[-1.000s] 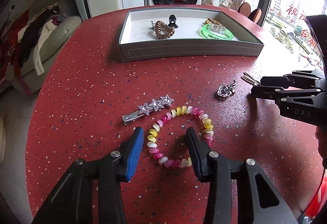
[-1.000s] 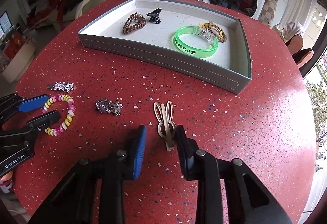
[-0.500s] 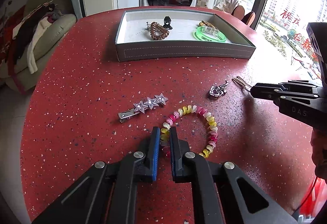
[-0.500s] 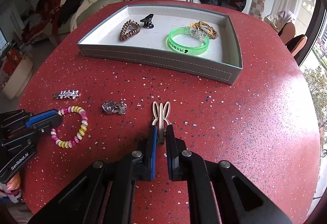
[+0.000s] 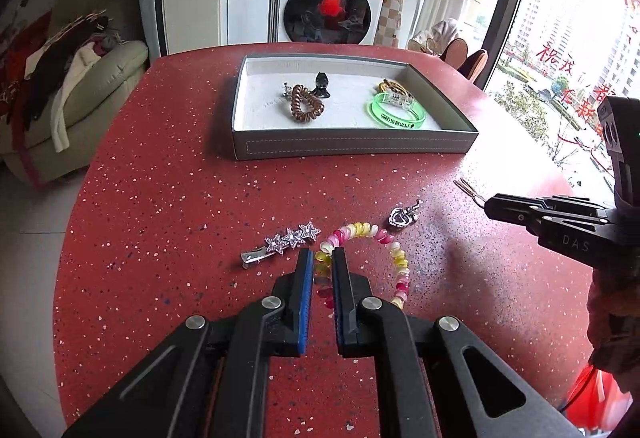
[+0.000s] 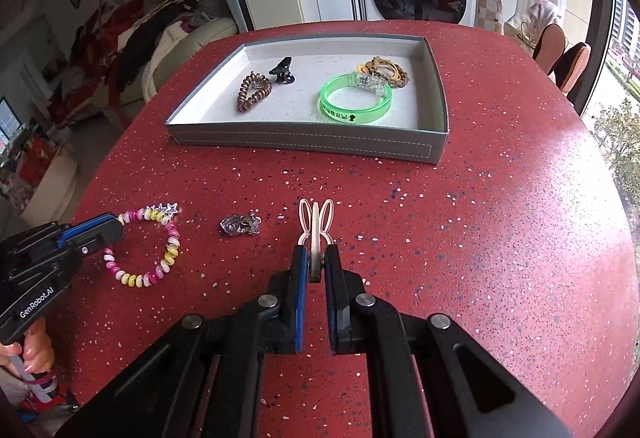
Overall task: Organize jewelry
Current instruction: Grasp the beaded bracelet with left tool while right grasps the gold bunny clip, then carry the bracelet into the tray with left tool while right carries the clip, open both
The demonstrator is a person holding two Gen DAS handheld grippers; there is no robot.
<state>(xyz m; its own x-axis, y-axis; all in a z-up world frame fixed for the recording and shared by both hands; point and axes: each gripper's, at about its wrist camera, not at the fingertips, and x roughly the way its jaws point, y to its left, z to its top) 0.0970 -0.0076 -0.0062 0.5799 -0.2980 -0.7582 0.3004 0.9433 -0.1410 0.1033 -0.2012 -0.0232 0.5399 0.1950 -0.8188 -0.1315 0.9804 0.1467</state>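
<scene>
My left gripper [image 5: 322,258] is shut on the pink, yellow and white spiral bracelet [image 5: 394,256], which hangs a little above the red table; it also shows in the right wrist view [image 6: 170,250]. My right gripper [image 6: 315,256] is shut on the beige bunny-ear hair clip [image 6: 316,222], lifted off the table. A silver star hair clip [image 5: 286,242] and a silver heart charm [image 5: 402,216] lie on the table between the grippers. The grey tray [image 5: 352,149] stands farther back.
The tray holds a brown spiral hair tie [image 5: 304,104], a black claw clip [image 5: 321,84], a green bangle [image 5: 396,114] and gold hair ties [image 6: 386,72]. The red round table [image 6: 500,238] drops off at left and right. A sofa and washing machine stand beyond.
Both grippers closed, the left on the spiral bracelet and the right on the bunny clip, then rose with them. The view now sits higher above the table.
</scene>
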